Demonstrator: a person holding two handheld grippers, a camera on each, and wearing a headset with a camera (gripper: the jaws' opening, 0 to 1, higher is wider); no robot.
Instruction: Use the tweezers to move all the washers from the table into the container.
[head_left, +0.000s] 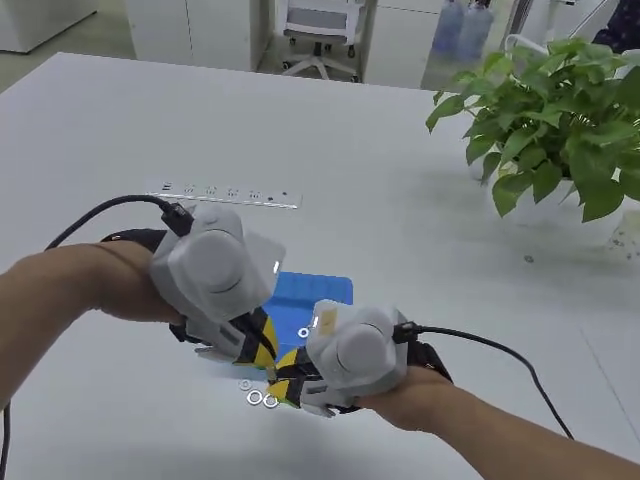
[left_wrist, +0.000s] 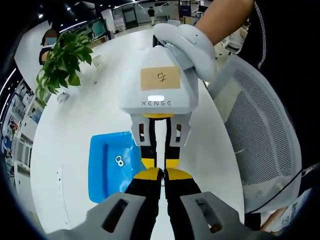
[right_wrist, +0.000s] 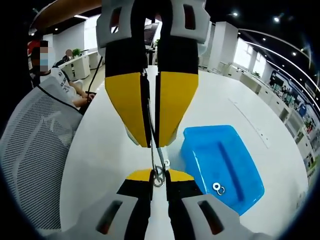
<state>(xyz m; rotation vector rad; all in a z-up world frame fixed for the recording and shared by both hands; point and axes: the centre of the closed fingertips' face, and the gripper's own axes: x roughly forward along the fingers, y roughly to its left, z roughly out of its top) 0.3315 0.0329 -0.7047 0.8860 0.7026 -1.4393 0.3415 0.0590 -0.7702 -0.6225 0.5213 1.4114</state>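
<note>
White table (head_left: 400, 230), silvery washers (head_left: 256, 398) (flat rings)

Your white table (head_left: 400, 190) carries a blue container (head_left: 318, 291), a few loose washers (head_left: 262, 399) near it, a power strip (head_left: 225, 194) farther off, and a potted plant (head_left: 556, 130) well apart.

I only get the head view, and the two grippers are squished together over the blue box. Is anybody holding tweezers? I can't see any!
Observer: Yes. In the right gripper view, the left gripper has its yellow pads closed on thin metal tweezers.
Operator: Cool! How many are in there already? I can't count them.
Observer: Two washers lie touching each other on the floor of the blue container, as the right gripper view shows.
</note>
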